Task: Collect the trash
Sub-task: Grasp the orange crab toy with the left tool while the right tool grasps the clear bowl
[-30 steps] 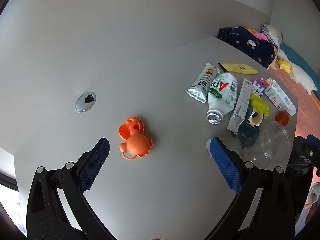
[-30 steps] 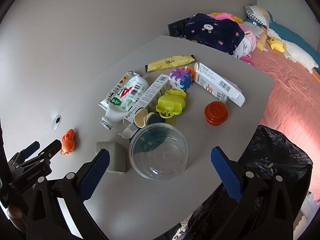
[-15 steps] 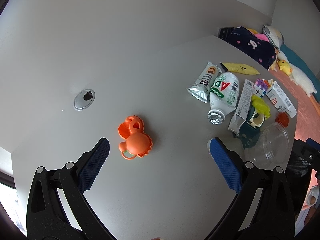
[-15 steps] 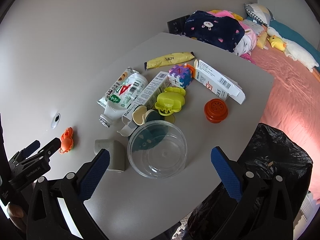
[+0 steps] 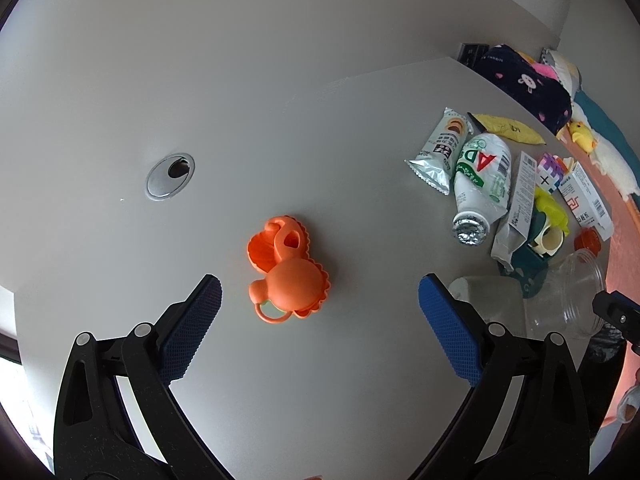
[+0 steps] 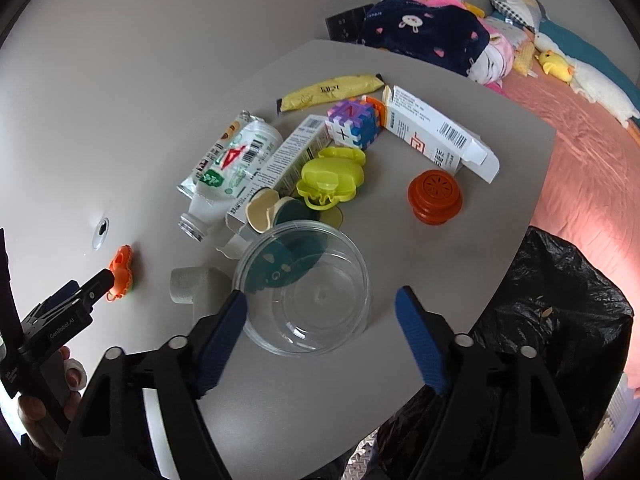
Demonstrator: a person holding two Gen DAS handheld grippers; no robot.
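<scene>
An orange shell-shaped toy (image 5: 292, 280) lies on the grey table (image 5: 320, 380). My left gripper (image 5: 319, 285) hovers over it, jaws closing, the toy between the blue pads and untouched. A clear plastic bowl (image 6: 308, 312) sits near the table's front edge. My right gripper (image 6: 321, 296) straddles it with its jaws closing. The left pad is at the bowl's rim and the right pad stands off it. Beyond the bowl lie a white bottle (image 6: 228, 168), a silver wrapper (image 5: 438, 152), cartons and a yellow sachet (image 6: 332, 90).
A black trash bag (image 6: 552, 304) hangs open off the table's right edge. A grey block (image 6: 192, 284), a yellow toy (image 6: 330, 178), a red-orange cap (image 6: 435, 196) and a puzzle cube (image 6: 352, 122) lie around. A cable hole (image 5: 170, 176) is at the left. Bedding lies behind.
Both grippers have sunk closer to the table. The right jaws have narrowed markedly around the clear bowl, and the left jaws a little around the orange toy.
</scene>
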